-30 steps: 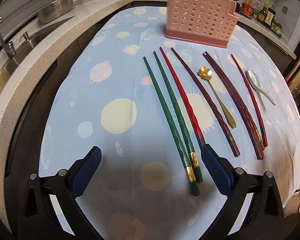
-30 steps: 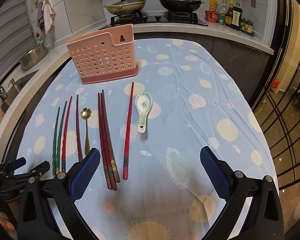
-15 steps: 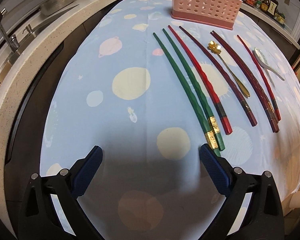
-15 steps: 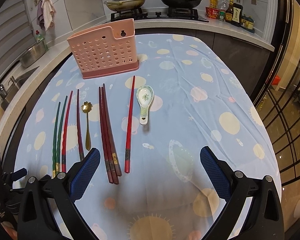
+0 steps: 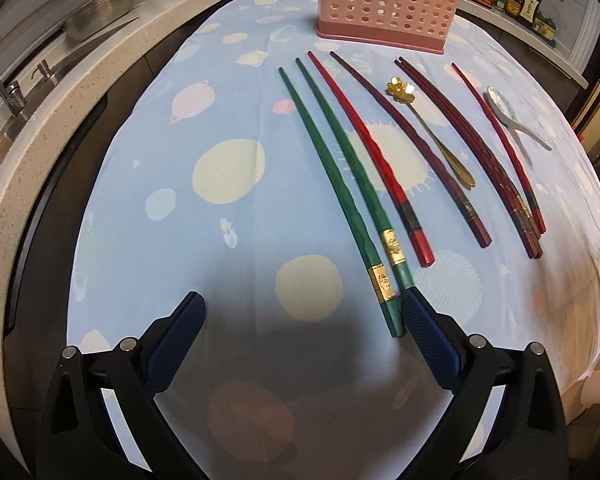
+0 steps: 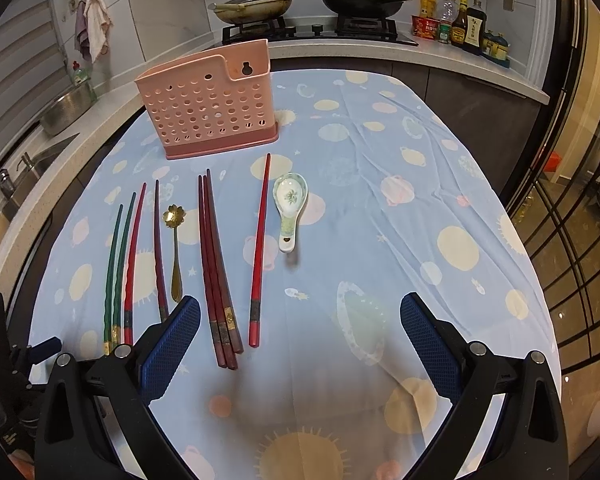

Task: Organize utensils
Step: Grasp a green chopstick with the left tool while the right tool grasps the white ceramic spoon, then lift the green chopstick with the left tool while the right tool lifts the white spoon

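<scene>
Holder [image 5: 388, 2] top cut off in left view. Left gripper [image 5: 300, 316] spread wide, nothing held; right pad beside green chopsticks [image 5: 340, 184]. Right gripper [image 6: 300, 320] spread wide, nothing held.

Pink holder [image 5: 388, 4]: top cut off by left-wrist frame edge. Green chopsticks [image 6: 114, 280]: butt ends hidden behind right gripper [image 6: 300, 340] finger. Bottle [image 6: 474, 26] labels too small to read.
</scene>
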Demonstrator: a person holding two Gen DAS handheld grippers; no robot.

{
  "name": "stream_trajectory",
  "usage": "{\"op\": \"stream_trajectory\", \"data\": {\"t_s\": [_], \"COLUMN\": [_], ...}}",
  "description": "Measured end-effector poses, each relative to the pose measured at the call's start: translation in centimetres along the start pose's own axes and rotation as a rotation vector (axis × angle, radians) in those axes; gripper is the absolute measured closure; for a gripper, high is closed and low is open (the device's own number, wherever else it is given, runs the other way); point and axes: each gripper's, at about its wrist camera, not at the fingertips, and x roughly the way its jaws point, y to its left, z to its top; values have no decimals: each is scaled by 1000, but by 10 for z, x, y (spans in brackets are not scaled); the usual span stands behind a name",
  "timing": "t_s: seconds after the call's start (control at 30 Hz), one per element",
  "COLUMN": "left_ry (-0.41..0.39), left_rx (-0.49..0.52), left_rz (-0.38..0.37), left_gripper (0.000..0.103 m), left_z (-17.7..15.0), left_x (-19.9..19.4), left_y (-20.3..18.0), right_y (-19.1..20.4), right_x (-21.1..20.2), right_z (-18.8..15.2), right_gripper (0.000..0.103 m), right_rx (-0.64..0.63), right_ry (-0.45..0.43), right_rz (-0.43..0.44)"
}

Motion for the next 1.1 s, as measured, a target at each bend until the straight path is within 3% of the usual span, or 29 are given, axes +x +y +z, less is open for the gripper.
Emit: {"op": "stream_trajectory", "data": {"t_s": [0.2,0.33,0.47,0.6,0.8,1.1], "left_ry": [14,23,14,18,34,36], "left_rx": [-71,-97,-91,-112,-129,-94], "left_rz": [9,-15,-36,-110,-173,-186], "left_gripper": [10,18,28,46,62,83], "left_z": [-3,5,16,24,23,23], "left_x": [-2,5,8,7,6,8], "left_y": [31,36,32,34,36,24], "right_y": [-2,-2,-10,-19,-26,-22], "right_x": [10,26,49,76,114,121], "right_z": [4,14,33,46,44,32], "right_gripper": [7,8,32,61,88,92], "right_rx": [5,6,63,150,253,254], "right_ry": [1,6,31,70,149,154], "right_rz": [1,25,86,183,274,296]}}
